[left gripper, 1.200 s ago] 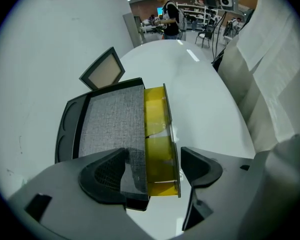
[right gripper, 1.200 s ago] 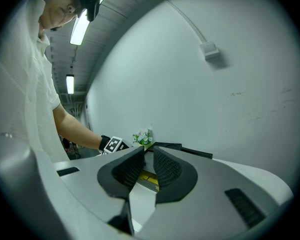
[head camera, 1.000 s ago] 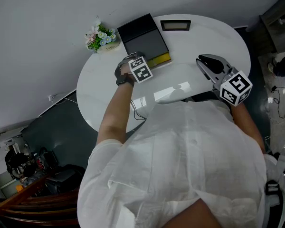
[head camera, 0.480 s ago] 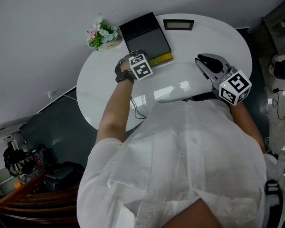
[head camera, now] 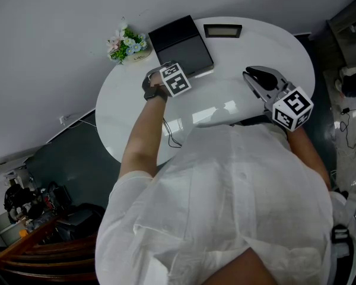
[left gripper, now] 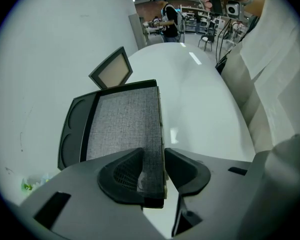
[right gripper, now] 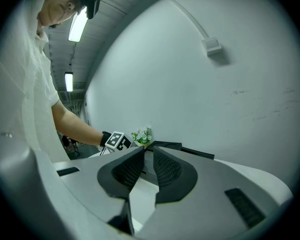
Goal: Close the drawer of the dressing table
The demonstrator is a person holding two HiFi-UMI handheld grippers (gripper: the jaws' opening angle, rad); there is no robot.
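A black box [head camera: 181, 40] with a grey fabric top [left gripper: 122, 124] stands at the back of the round white table [head camera: 130, 117]. Its drawer front [left gripper: 153, 171], grey with a gold edge, sits flush with the box. My left gripper [head camera: 168, 70] points steeply down at that front. In the left gripper view its jaws [left gripper: 154, 159] are closing, and the pads sit against both sides of the front. My right gripper [head camera: 250, 74] hovers over the table's right half. Its jaws [right gripper: 148, 151] are shut with only a slit between the pads, and hold nothing.
A small pot of flowers [head camera: 127, 45] stands left of the box by the wall. A flat framed panel [head camera: 222, 31] lies behind the box on its right. A person's white-shirted torso fills the near side. Dark floor and clutter lie beyond the table's left edge.
The yellow strip of the pulled-out drawer at the box's front has gone from sight as the drawer slid in. The left gripper moved slightly toward the box. The right gripper stayed put.
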